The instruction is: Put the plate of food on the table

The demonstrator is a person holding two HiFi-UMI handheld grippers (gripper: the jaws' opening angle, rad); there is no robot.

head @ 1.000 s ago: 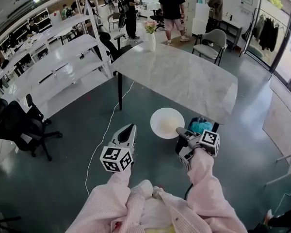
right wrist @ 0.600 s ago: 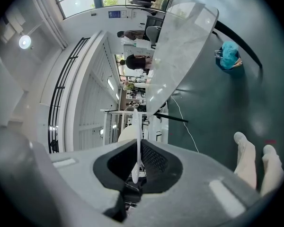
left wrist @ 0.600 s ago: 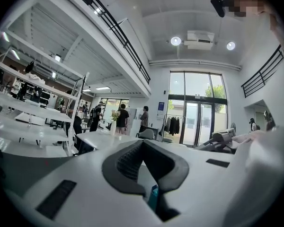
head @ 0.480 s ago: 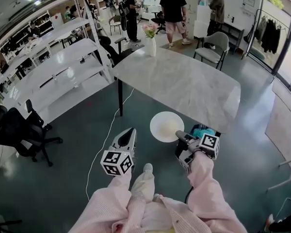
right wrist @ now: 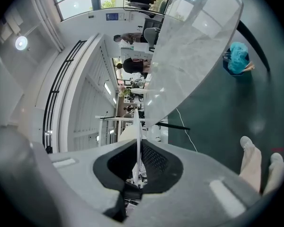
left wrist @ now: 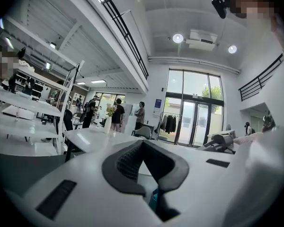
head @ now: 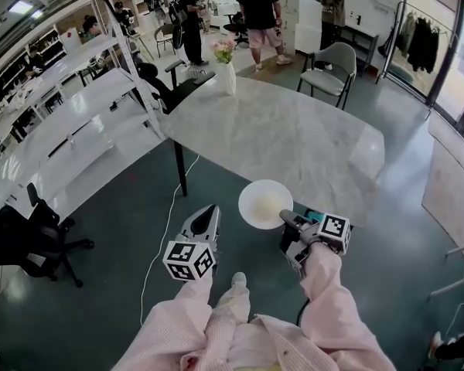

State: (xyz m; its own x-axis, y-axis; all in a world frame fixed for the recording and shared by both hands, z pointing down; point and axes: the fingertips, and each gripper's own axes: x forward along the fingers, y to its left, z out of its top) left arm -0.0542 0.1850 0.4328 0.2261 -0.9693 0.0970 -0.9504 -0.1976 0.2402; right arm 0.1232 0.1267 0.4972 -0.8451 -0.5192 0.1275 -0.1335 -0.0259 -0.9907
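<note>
Marble fills more of the head view than it did a second ago: the table (head: pixel 294 137) has drawn nearer as the person walks up to it, and its near edge now meets the far rim of the plate (head: pixel 263 203). The plate hangs level in the air on the near side of the table. It carries a pale patch of food and is not yet over the top. I judge the carry nearly done, with the reach over the edge and the set-down still to come.

The right gripper (head: pixel 288 218) is clamped on the plate's near-right rim, which shows edge-on as a thin white line between its pads. The left gripper (head: pixel 209 211) hangs just left of the plate with its jaws together on nothing.

Counted, largest first:
- one table
- one white shelving (head: pixel 69 107) run, far left
- three people (head: pixel 259 6) standing beyond the table, with others too small to count
- one grey chair (head: pixel 330 62) at the far side
- at least one black office chair (head: pixel 27 238), near left
- one teal bag (right wrist: pixel 237 56) on the floor
- one vase (head: pixel 227 74) of flowers on the far corner
- one plate
- two grippers
</note>
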